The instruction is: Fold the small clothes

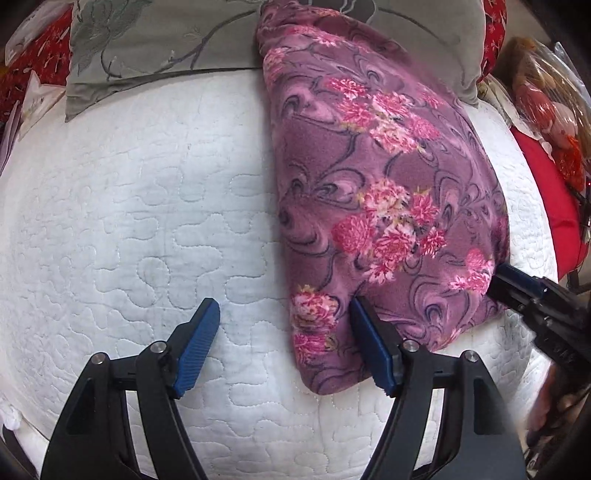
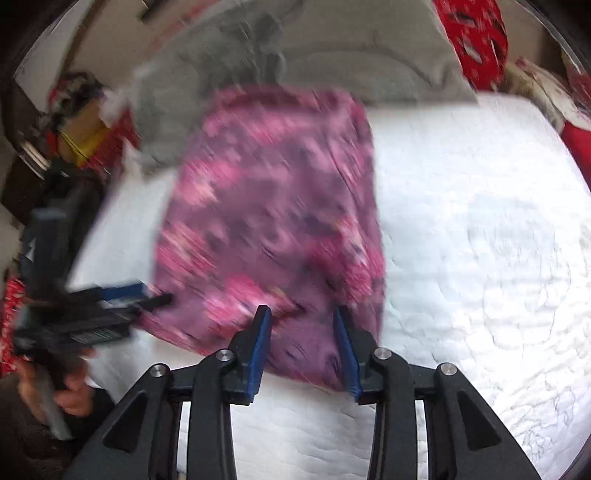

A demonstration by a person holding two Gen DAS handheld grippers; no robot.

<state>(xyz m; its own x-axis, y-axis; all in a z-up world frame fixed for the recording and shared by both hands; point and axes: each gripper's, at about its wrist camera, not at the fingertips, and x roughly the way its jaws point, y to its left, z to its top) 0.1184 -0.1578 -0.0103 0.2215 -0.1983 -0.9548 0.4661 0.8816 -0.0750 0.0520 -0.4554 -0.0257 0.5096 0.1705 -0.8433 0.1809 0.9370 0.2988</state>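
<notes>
A purple fleece garment (image 1: 384,206) with pink flowers lies folded on the white quilted bed (image 1: 147,221). My left gripper (image 1: 284,314) is open at its near left corner, the right finger on the cloth, the left finger over bare quilt. My right gripper (image 2: 302,317) is open over the garment's (image 2: 273,206) near edge; that view is blurred by motion. The right gripper also shows in the left wrist view (image 1: 517,284) at the garment's right edge, and the left gripper in the right wrist view (image 2: 122,295) at its left edge.
A grey embroidered pillow (image 1: 166,48) lies at the head of the bed, under the garment's far end. Red patterned fabric (image 1: 495,33) and packaged items (image 1: 543,99) crowd the right side. Cluttered boxes (image 2: 81,136) stand left of the bed.
</notes>
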